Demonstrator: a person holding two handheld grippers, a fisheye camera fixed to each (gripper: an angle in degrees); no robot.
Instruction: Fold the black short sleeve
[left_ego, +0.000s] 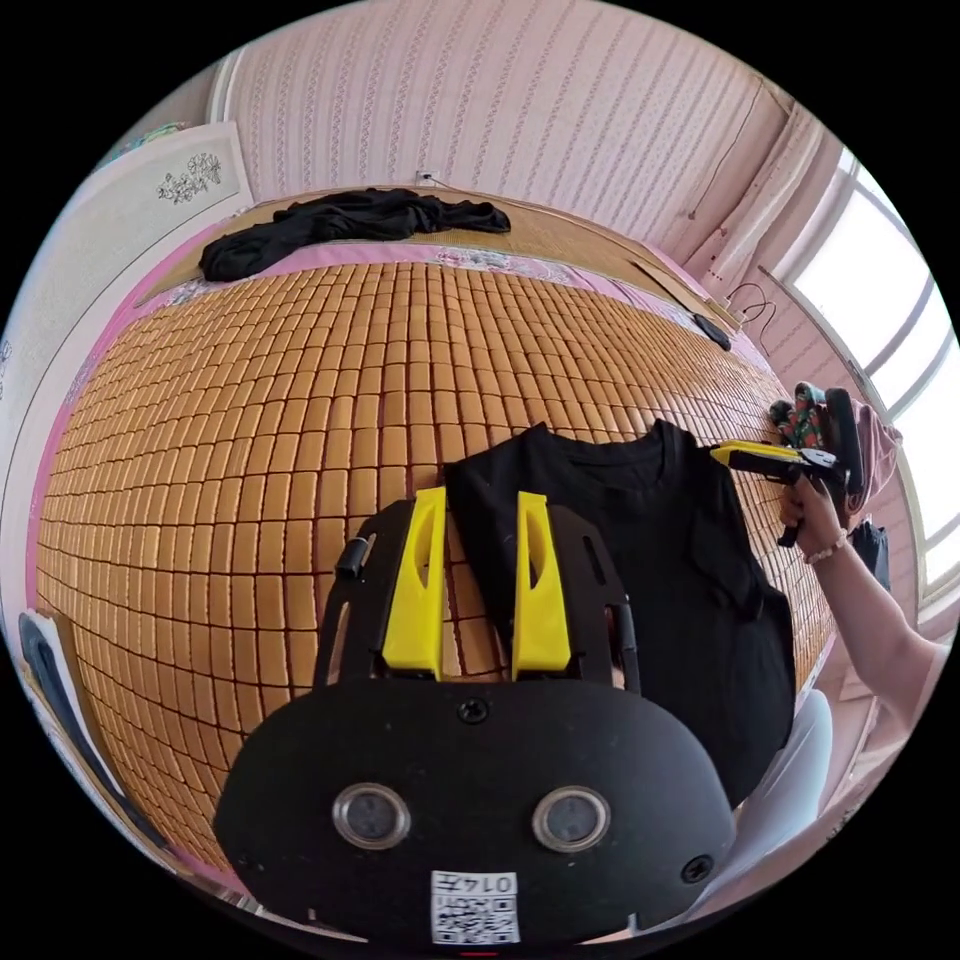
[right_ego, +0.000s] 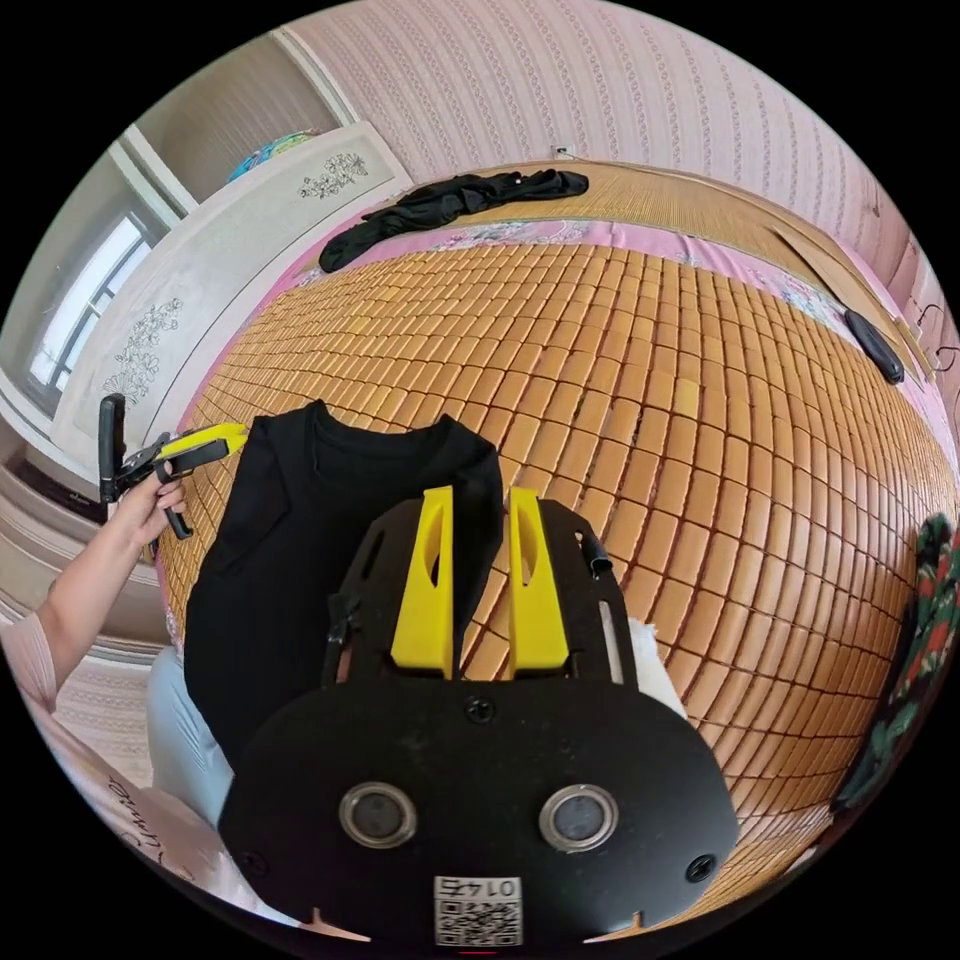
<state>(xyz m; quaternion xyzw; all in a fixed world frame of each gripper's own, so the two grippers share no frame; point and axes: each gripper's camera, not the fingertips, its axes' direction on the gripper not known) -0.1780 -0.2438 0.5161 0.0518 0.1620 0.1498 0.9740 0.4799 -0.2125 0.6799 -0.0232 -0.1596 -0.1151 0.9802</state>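
Holding the black short sleeve (left_ego: 640, 560) by its shoulders, both claws, left (left_ego: 478, 505) and right (right_ego: 478, 500), stood narrow above the bed mat (left_ego: 250, 420); next likely called for laying it flat.

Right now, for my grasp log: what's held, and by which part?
The black shirt: its sleeve edges sit between the jaws of left gripper and right gripper; clamping cannot be told.

Black clothes on an orange-brown tiled mat, in a pink room

The short sleeve (left_ego: 640, 560) is plain black, and the heap of clothes (left_ego: 340, 225) too. The mat (left_ego: 250, 440) has a grid of small orange-brown tiles. The left gripper (left_ego: 480, 520) and the right gripper (right_ego: 480, 520) have yellow jaws on black bodies. The wallpaper (left_ego: 520, 100) is pink with fine stripes.
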